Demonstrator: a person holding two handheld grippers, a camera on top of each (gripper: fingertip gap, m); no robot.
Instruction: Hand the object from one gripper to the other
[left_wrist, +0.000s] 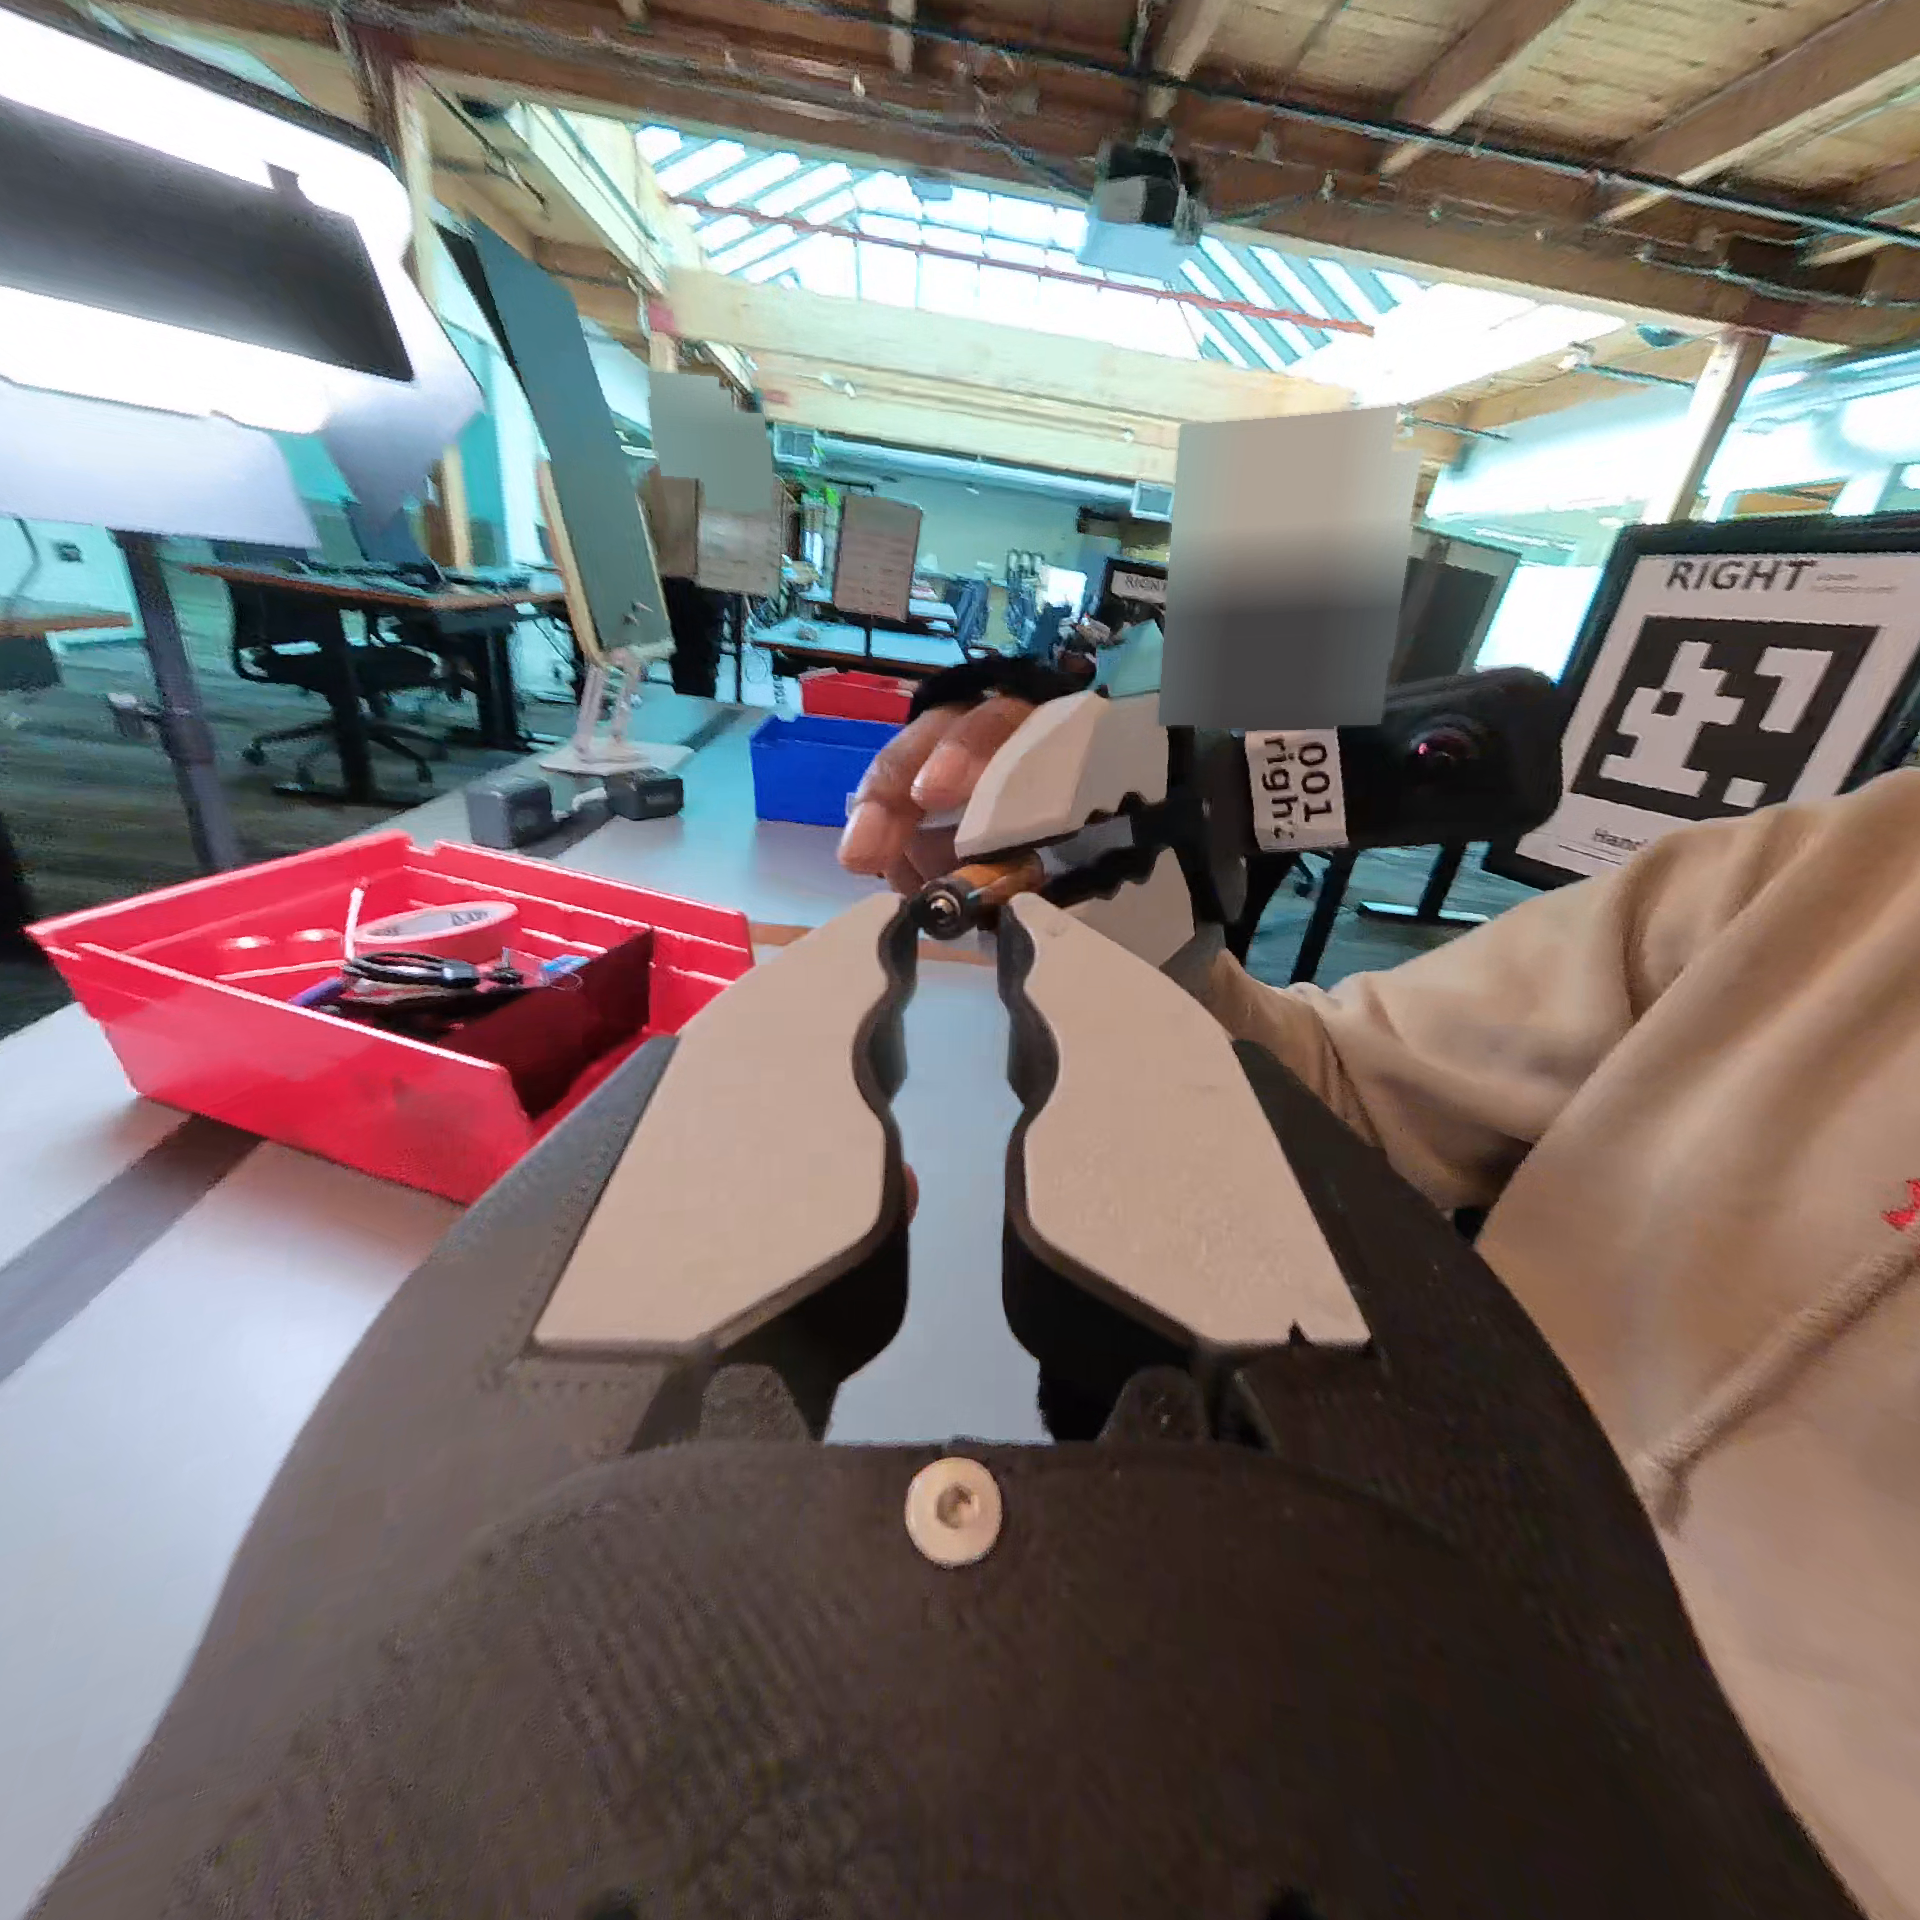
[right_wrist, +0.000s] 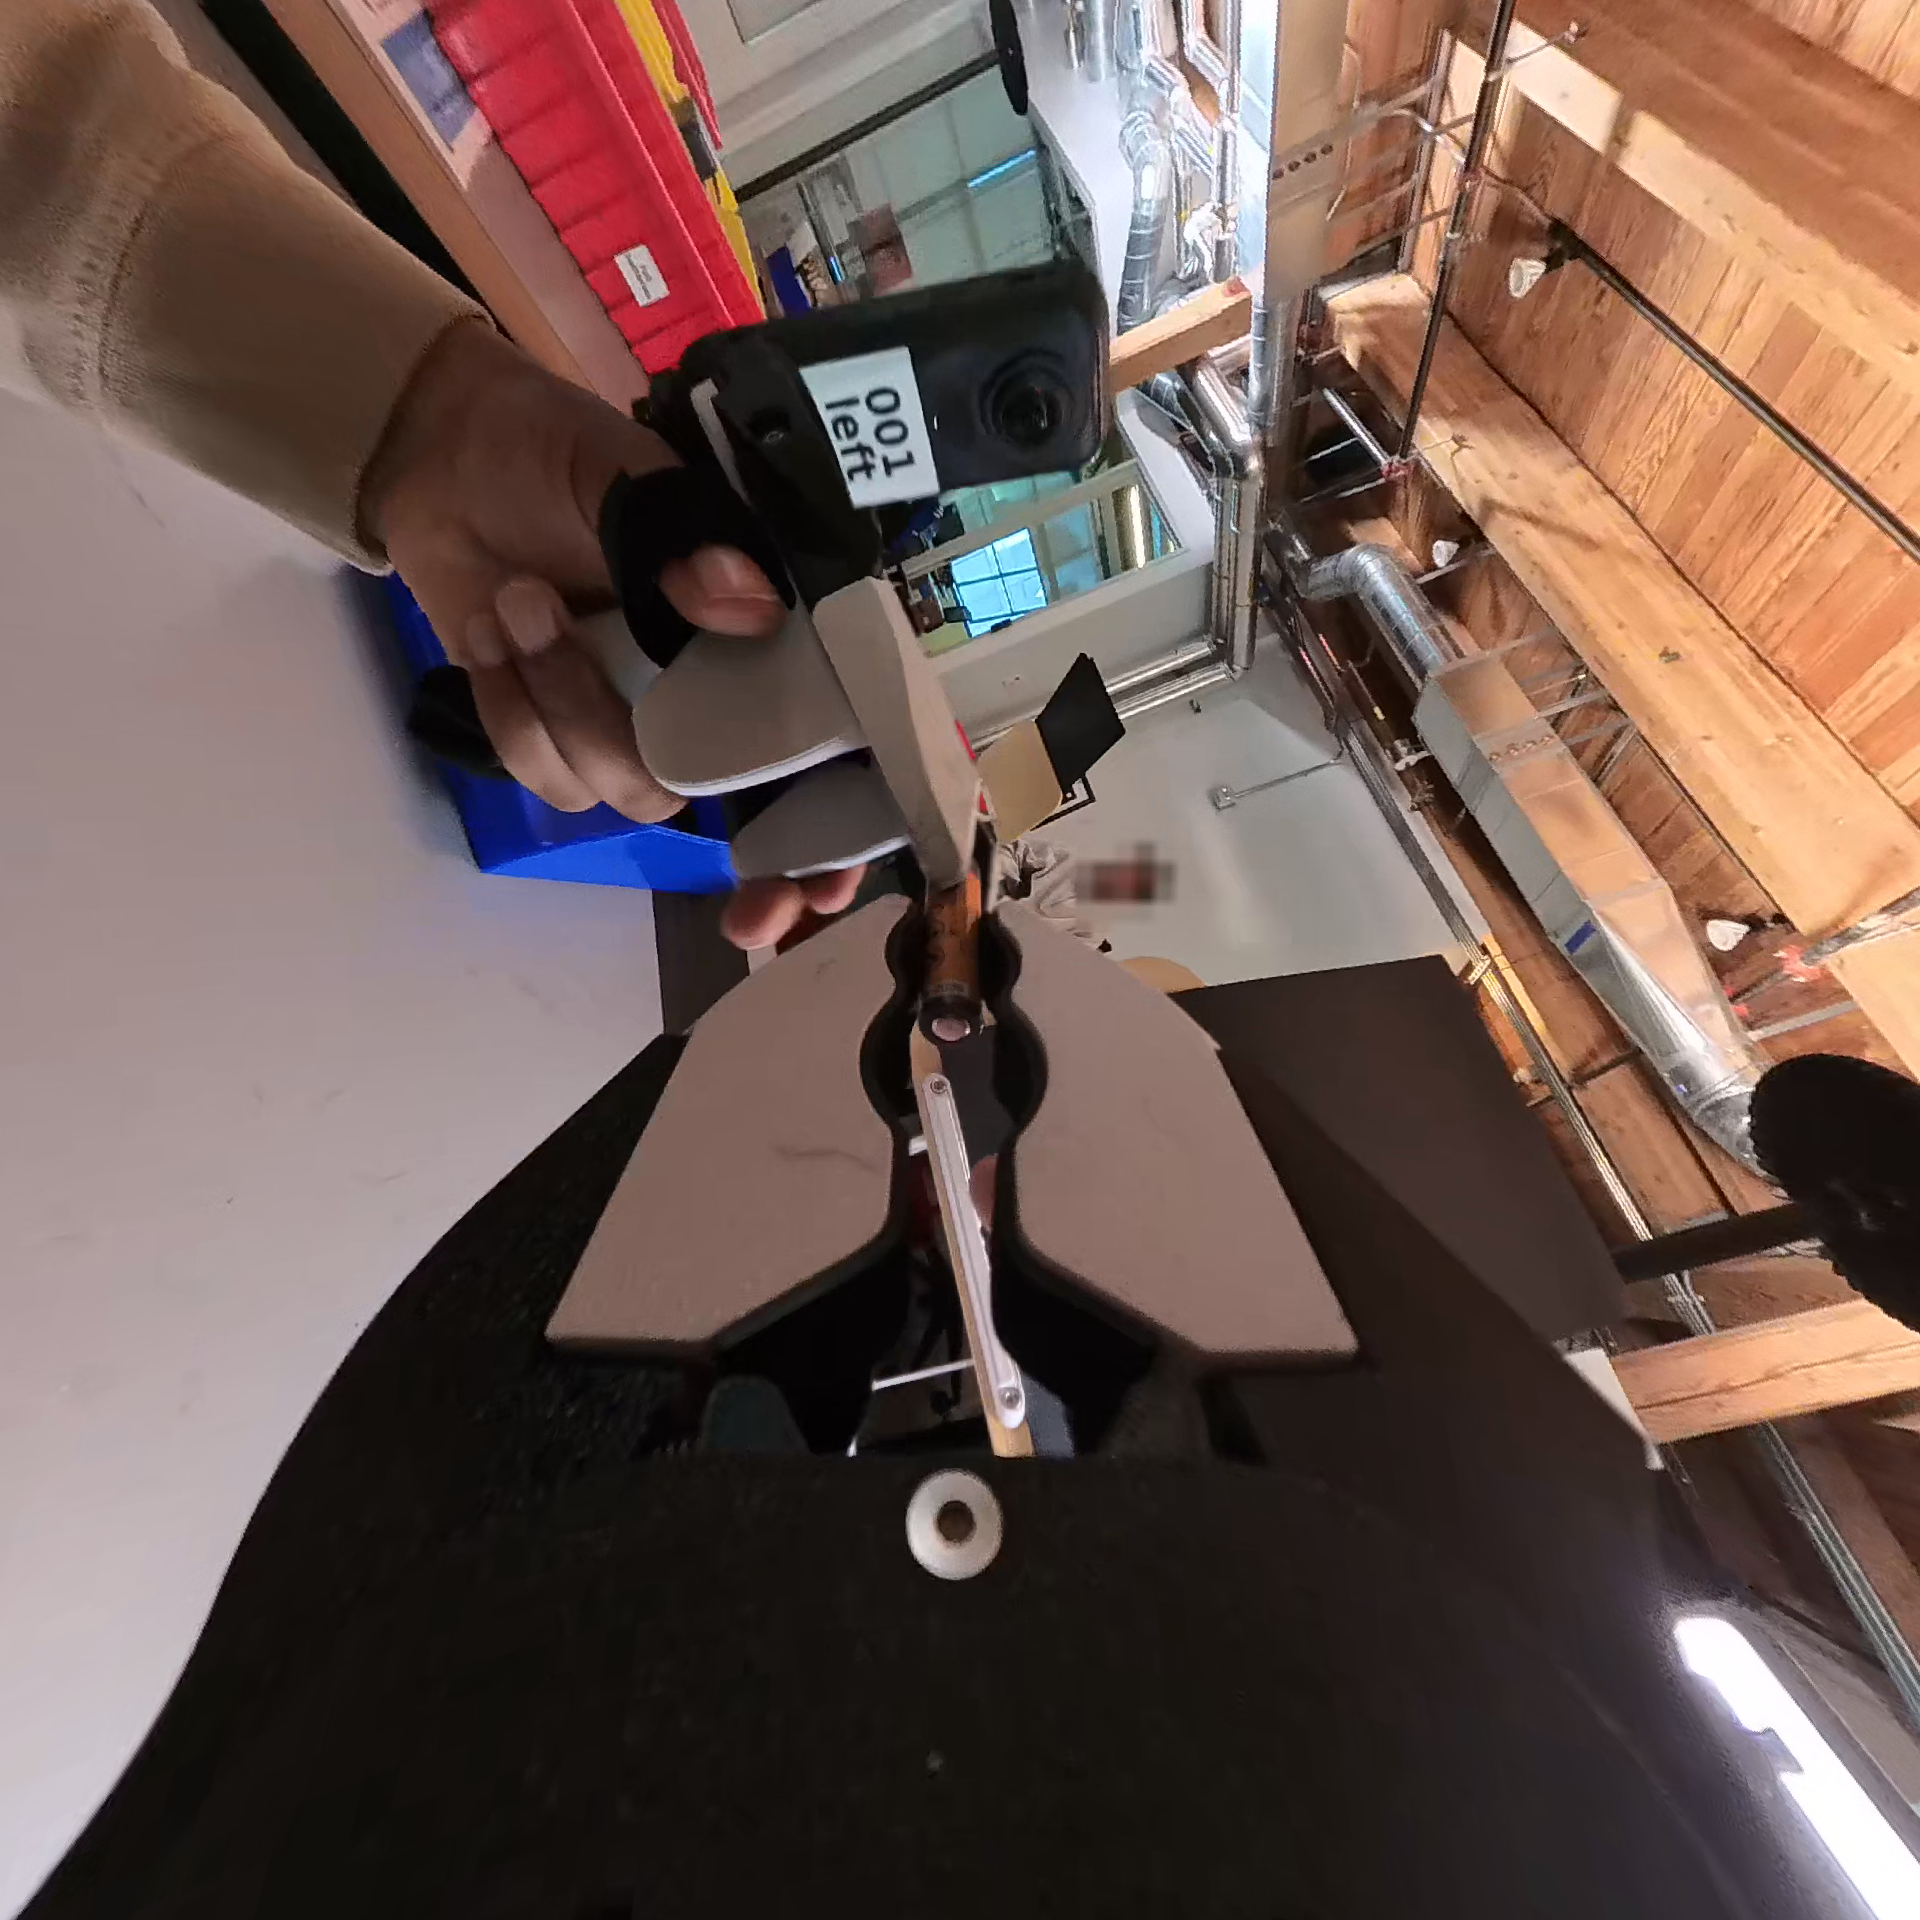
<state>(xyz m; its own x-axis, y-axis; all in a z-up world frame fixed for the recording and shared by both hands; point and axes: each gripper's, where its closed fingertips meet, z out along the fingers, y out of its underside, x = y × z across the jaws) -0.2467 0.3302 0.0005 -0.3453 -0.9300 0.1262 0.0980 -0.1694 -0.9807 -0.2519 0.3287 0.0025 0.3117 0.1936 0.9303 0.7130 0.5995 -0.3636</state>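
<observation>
A small copper-and-black battery (left_wrist: 961, 906) is held in the air between both grippers. My left gripper (left_wrist: 956, 920) has its fingertips closed around the battery's near end. The right gripper (left_wrist: 1049, 878) comes in from the right, held by a hand, and pinches the other end. In the right wrist view my right gripper (right_wrist: 954, 951) is shut on the battery (right_wrist: 951, 951), and the left gripper (right_wrist: 951, 868) meets it from above, seen edge-on.
A red bin (left_wrist: 312, 1081) with a tape roll and cables sits on the grey table (left_wrist: 156, 1299) at the left. A blue bin (left_wrist: 816, 769) stands farther back and also shows in the right wrist view (right_wrist: 582, 842). A marker board (left_wrist: 1745, 707) stands at the right, above a beige sleeve (left_wrist: 1662, 1039). Both grippers' tips are close together, under 4 cm apart.
</observation>
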